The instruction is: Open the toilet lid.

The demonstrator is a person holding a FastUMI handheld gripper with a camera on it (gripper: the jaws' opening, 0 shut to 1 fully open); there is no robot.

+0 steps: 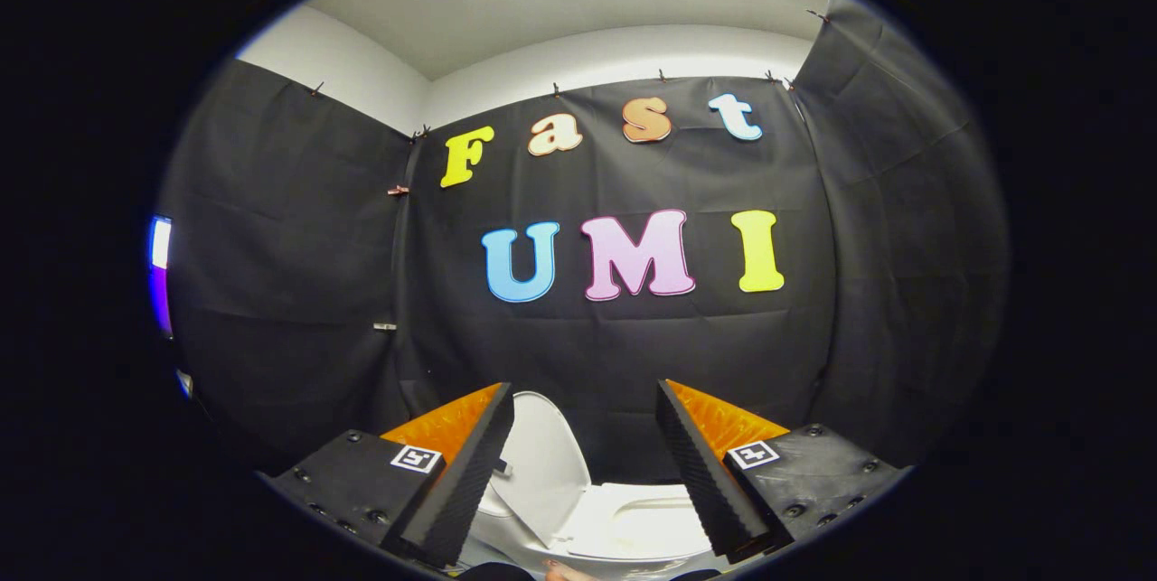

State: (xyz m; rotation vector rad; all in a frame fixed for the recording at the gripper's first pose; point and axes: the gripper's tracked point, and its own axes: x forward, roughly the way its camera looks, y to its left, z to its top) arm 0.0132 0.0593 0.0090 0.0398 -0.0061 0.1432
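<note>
Toilet lid (540, 459) raised, partly hidden behind one finger; bowl (633, 522) cut off below. Gripper (586, 400) spread wide, grasping nothing.

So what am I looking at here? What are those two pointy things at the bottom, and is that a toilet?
The two pointy things are the fingers of a gripper, a grabbing tool that a person holds in one hand. The camera rides on that tool and looks forward along the fingers, so you see what the tool sees. Its lens bends everything, which is why the room looks round. The fingers stand wide apart and hold nothing. Between them, a little farther on, is a white toilet. Its lid is already tipped up, leaning toward the wall, with the seat open below it. Behind it hangs a black cloth wall, part of a small booth.
</note>
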